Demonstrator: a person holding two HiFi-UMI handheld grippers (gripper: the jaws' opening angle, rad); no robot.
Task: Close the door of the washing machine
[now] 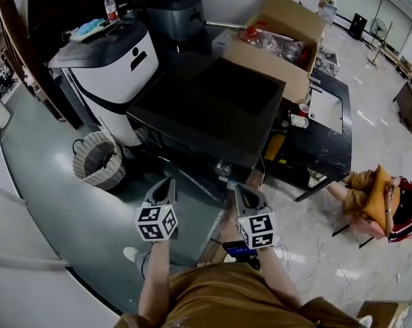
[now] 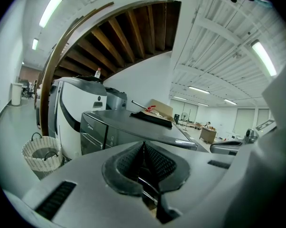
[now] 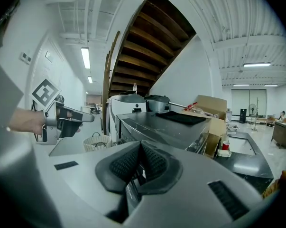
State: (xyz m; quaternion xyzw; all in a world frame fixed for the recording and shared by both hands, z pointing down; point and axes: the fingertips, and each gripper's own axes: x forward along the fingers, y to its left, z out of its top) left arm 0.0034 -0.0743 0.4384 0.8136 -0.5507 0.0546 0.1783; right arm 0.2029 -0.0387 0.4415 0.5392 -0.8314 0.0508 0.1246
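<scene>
The washing machine (image 1: 206,108) is a black box seen from above in the head view; its front faces me, and I cannot make out its door from here. My left gripper (image 1: 167,183) and right gripper (image 1: 242,191) hover side by side just short of that front, apart from it. Both are shut with nothing between the pads. In the left gripper view the jaws (image 2: 143,148) meet before the machine's dark front (image 2: 102,134). In the right gripper view the jaws (image 3: 140,148) meet too, with the machine (image 3: 157,125) ahead and the left gripper (image 3: 62,120) at the left.
A white and black appliance (image 1: 113,70) stands left of the machine, a woven basket (image 1: 96,159) on the floor before it. An open cardboard box (image 1: 277,43) and a black table (image 1: 325,145) sit at the right. A person (image 1: 383,203) sits at the far right.
</scene>
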